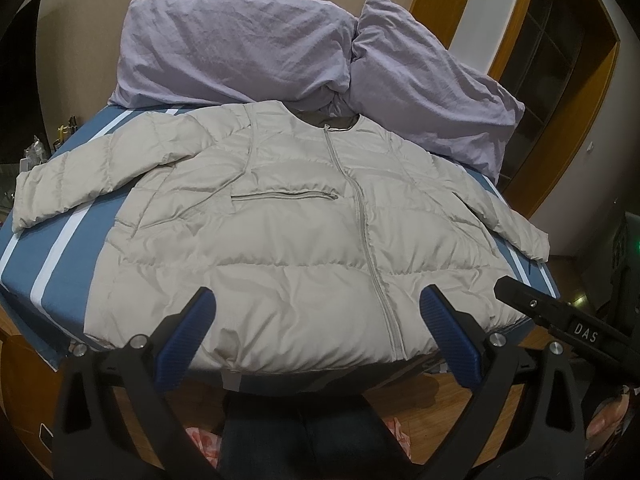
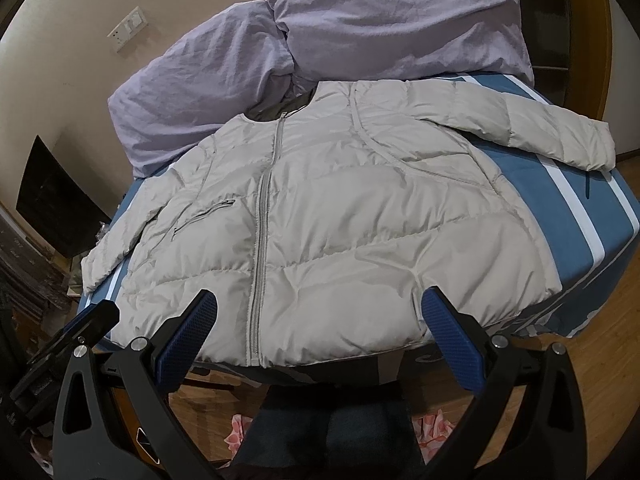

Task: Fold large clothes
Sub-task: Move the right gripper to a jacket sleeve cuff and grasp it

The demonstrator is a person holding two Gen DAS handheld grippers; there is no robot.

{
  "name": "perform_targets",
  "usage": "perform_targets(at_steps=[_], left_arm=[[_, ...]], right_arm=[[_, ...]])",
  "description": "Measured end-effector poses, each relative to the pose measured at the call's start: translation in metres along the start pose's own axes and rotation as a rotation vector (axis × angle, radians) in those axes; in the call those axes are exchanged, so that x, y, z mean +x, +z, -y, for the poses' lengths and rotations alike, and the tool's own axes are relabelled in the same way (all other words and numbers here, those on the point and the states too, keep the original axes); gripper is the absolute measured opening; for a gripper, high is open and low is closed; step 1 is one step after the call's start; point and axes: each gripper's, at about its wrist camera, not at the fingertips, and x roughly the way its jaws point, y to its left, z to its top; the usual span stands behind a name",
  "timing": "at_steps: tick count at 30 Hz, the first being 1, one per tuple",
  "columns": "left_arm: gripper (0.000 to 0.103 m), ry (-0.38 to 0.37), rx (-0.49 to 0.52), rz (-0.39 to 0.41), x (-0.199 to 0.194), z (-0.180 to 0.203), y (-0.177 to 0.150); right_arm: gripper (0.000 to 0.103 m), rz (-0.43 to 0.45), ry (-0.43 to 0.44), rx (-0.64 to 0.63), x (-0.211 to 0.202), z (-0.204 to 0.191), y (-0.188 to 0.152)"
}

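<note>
A beige puffer jacket (image 1: 280,220) lies flat and zipped on the bed, front up, collar toward the pillows, both sleeves spread out to the sides. It also shows in the right wrist view (image 2: 340,216). My left gripper (image 1: 318,308) is open and empty, hovering over the jacket's hem near the bed's front edge. My right gripper (image 2: 320,308) is open and empty too, over the hem to the right of the zipper. The right gripper's body also shows in the left wrist view (image 1: 560,316).
The bed has a blue sheet with white stripes (image 1: 60,256). Two lilac pillows (image 1: 240,48) lie behind the jacket against the wall. A wooden door frame (image 1: 560,120) stands at the right. Wood floor and the person's legs (image 1: 304,436) are below the bed edge.
</note>
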Motion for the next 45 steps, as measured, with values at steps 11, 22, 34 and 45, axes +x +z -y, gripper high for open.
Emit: perform_targets(at_steps=[11, 22, 34, 45], left_arm=[[0.101, 0.045, -0.006, -0.042, 0.033, -0.003, 0.017], [0.101, 0.132, 0.008, -0.049, 0.077, -0.010, 0.045], [0.101, 0.295, 0.031, -0.058, 0.129, -0.030, 0.069], [0.101, 0.302, 0.007, -0.096, 0.160, -0.044, 0.060]], right_arm=[[0.102, -0.013, -0.070, 0.022, 0.022, 0.019, 0.019], [0.102, -0.012, -0.188, 0.056, 0.050, 0.059, 0.057], [0.102, 0.068, -0.449, 0.240, 0.058, 0.194, 0.117], [0.087, 0.094, -0.660, 0.476, 0.051, 0.338, 0.132]])
